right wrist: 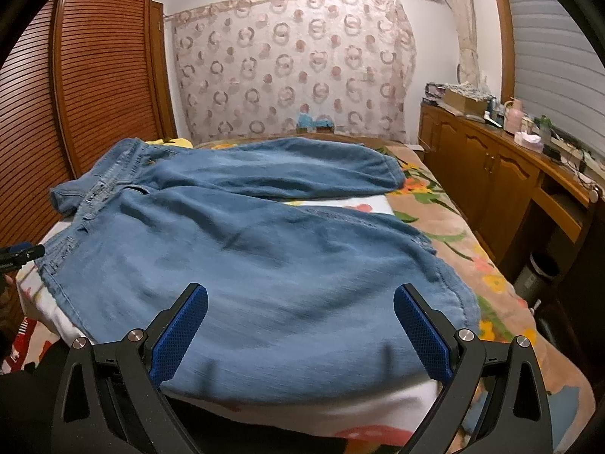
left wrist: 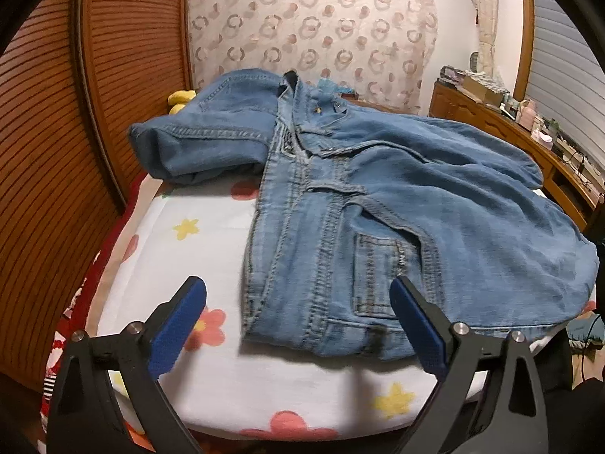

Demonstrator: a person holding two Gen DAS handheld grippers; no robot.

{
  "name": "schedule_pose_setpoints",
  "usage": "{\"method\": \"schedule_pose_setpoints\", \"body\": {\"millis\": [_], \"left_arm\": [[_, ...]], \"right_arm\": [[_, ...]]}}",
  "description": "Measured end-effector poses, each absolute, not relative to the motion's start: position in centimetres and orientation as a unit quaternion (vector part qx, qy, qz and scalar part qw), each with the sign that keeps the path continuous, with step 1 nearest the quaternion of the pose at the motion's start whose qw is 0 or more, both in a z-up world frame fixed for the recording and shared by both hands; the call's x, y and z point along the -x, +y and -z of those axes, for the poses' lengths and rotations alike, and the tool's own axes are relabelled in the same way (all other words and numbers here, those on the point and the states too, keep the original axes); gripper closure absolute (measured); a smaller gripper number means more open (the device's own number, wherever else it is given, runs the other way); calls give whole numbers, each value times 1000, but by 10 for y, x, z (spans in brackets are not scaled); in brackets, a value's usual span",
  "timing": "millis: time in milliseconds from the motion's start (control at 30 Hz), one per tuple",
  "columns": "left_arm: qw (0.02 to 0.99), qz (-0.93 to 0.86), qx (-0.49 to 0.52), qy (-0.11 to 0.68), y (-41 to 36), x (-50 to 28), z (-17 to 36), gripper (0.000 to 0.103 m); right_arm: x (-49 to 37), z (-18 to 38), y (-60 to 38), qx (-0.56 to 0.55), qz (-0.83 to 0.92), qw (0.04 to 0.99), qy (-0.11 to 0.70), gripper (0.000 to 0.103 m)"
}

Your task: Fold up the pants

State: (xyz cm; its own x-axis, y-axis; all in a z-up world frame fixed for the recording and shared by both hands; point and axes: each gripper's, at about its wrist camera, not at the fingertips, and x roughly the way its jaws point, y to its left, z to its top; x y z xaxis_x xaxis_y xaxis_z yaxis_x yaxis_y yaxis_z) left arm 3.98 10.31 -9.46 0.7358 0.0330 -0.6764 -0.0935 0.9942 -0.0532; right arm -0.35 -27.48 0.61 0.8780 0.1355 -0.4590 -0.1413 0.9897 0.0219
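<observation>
Blue denim pants [left wrist: 397, 196] lie spread on a white flowered cloth [left wrist: 189, 234] on the bed, waistband to the left and legs to the right. My left gripper [left wrist: 298, 287] is open and empty, just above the waistband's near corner with the back pocket [left wrist: 374, 276]. In the right wrist view the pants [right wrist: 264, 257] fill the middle, the two legs apart. My right gripper [right wrist: 300, 295] is open and empty above the near leg. The tip of the left gripper [right wrist: 22, 251] shows at the left edge.
A slatted wooden wardrobe [left wrist: 49, 151] stands on the left by the bed. A patterned curtain [right wrist: 295, 72] hangs behind. A wooden cabinet [right wrist: 491, 166] with clutter on top runs along the right. A flowered blanket [right wrist: 453, 234] covers the bed's right side.
</observation>
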Motion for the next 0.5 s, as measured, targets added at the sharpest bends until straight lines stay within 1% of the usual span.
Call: {"method": "schedule_pose_setpoints", "body": {"millis": [200,500], "left_arm": [[926,-41,53,372,118,-39,102,14],[920,-21,69,386,122,-40,114,38]], "right_arm": [[3,-10,-272,11,-60,968,244,4],[5,-10,-282,-2,-34,965,261,4]]}}
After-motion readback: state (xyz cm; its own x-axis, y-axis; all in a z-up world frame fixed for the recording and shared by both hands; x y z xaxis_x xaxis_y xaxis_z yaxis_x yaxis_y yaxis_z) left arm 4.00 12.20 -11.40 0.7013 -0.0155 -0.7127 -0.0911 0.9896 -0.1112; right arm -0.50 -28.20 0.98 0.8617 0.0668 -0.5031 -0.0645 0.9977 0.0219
